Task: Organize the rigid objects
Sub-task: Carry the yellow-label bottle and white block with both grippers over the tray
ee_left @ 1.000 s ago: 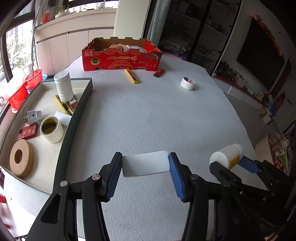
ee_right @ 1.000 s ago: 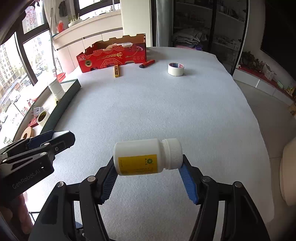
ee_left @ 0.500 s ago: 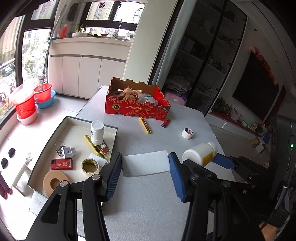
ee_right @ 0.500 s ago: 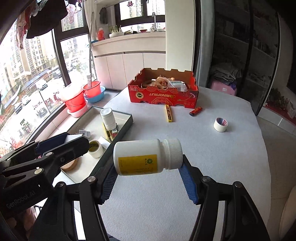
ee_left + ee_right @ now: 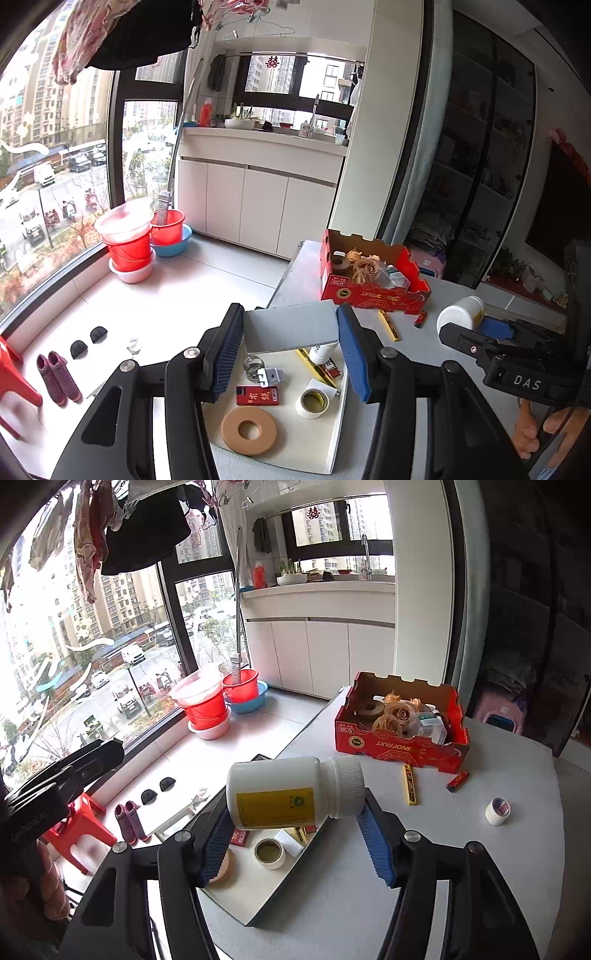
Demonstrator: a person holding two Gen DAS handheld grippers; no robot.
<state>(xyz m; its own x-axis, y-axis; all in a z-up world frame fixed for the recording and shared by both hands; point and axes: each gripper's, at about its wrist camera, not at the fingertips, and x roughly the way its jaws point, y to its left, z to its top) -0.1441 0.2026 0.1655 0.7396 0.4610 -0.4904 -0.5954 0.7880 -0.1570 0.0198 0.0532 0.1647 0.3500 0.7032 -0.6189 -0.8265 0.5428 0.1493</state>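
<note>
White bottle (image 5: 291,794): clamped sideways in my R gripper (image 5: 295,834), cap to the right, long axis across the jaws.
Grey flat box (image 5: 291,326): pinched by its ends in my L gripper (image 5: 291,350), long side spanning the pads.
Tray (image 5: 332,435): straight below and ahead of both loads, already has tape rolls, red card, another bottle.
Nearer hand: L, I judge; its box hangs over the tray's far end.
Next: lower box first, bottle after, prob. nearer the table-side wall.
</note>
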